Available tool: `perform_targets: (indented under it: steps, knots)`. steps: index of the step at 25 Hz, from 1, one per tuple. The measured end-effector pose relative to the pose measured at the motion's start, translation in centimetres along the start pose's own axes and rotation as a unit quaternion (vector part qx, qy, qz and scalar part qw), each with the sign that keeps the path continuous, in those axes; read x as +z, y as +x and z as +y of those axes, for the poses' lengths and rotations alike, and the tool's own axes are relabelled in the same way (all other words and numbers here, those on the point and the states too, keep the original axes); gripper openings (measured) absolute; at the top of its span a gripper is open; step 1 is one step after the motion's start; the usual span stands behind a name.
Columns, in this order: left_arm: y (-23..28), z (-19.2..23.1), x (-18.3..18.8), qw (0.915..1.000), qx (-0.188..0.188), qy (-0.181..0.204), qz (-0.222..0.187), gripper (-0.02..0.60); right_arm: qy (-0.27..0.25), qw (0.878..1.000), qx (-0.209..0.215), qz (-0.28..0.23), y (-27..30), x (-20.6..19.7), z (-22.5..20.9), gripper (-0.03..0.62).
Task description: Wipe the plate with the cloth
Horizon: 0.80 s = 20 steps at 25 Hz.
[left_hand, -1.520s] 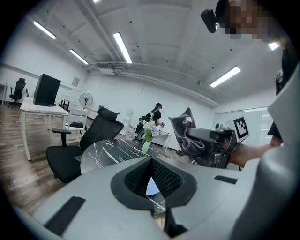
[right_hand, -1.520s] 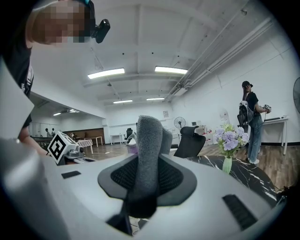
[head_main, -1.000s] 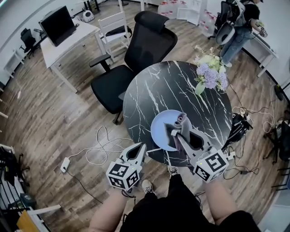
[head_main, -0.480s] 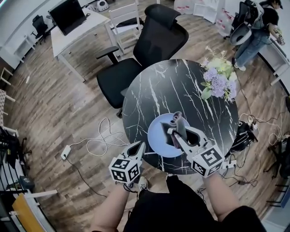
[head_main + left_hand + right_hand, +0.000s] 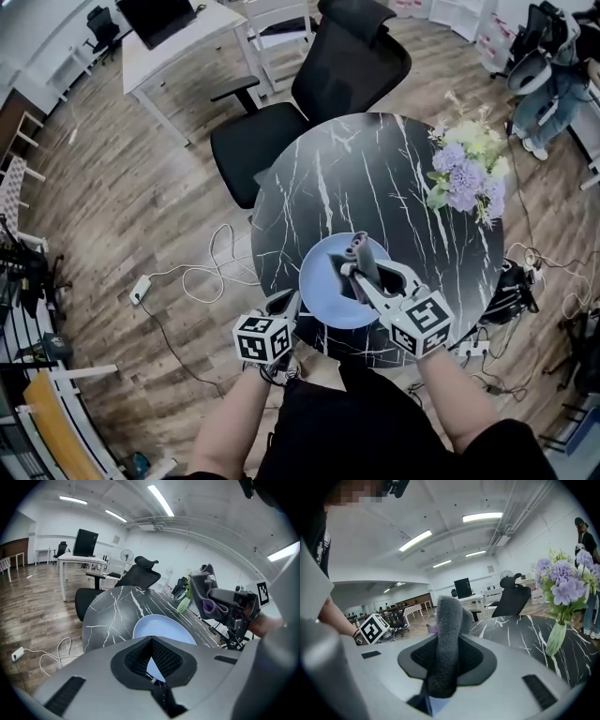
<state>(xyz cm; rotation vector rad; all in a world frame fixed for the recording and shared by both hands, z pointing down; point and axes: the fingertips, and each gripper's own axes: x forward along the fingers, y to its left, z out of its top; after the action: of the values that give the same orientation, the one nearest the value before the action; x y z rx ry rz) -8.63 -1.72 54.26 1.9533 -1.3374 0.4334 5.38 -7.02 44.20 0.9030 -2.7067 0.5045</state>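
Marble-patterned black round counter (image 5: pixel 375 178) fills the middle of the head view, with a pale blue plate (image 5: pixel 323 281) lying flat on it close to its near edge. The right claw (image 5: pixel 352 271) is above the right half of the plate, clamped on a grey cloth (image 5: pixel 364 255). The cloth is bunched into a thick roll, and the right gripper view shows it squeezed between the pads and standing up out of them. From the left gripper view a purple side shows in its folds. Whether the cloth touches the plate cannot be told from any view.

The left claw (image 5: pixel 293 300) is at the near left of the plate, tips just beside its rim at the counter's near edge. Its jaws are pressed together with nothing between them. The left gripper view shows only a sliver of blue plate through the gap behind the tips. Contact with the plate cannot be made out.

At the far right of the counter stands a bunch of lilac and cream flowers (image 5: pixel 466 173). Beyond the counter's far side is a black office chair (image 5: pixel 323 89), and farther left a white desk (image 5: pixel 178 52). A white cable (image 5: pixel 211 277) lies looped on the wooden floor to the left of the counter.
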Motion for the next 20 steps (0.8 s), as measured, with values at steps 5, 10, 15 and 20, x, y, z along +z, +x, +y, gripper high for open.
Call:
perform_targets:
  steps: [5,10,15,20]
  knots:
    - [2.0,0.9,-1.1,0.9991,0.036,-0.006,0.024,0.016,0.012,0.999,0.019,0.023,0.7,-2.2,-1.4,0.115]
    - [3.0,2.3,-2.1,0.9961,0.074,-0.028,0.040,0.017,0.021,0.998,0.035,0.041,1.2,-3.8,-2.0,0.115]
    - [3.7,2.9,-2.8,0.9940,0.079,-0.054,0.053,0.017,0.031,0.997,0.041,0.051,1.6,-4.6,-2.4,0.115]
    - [4.9,2.9,-3.0,0.9938,0.072,-0.047,0.070,0.017,0.043,0.997,0.038,0.060,1.9,-5.6,-2.6,0.115]
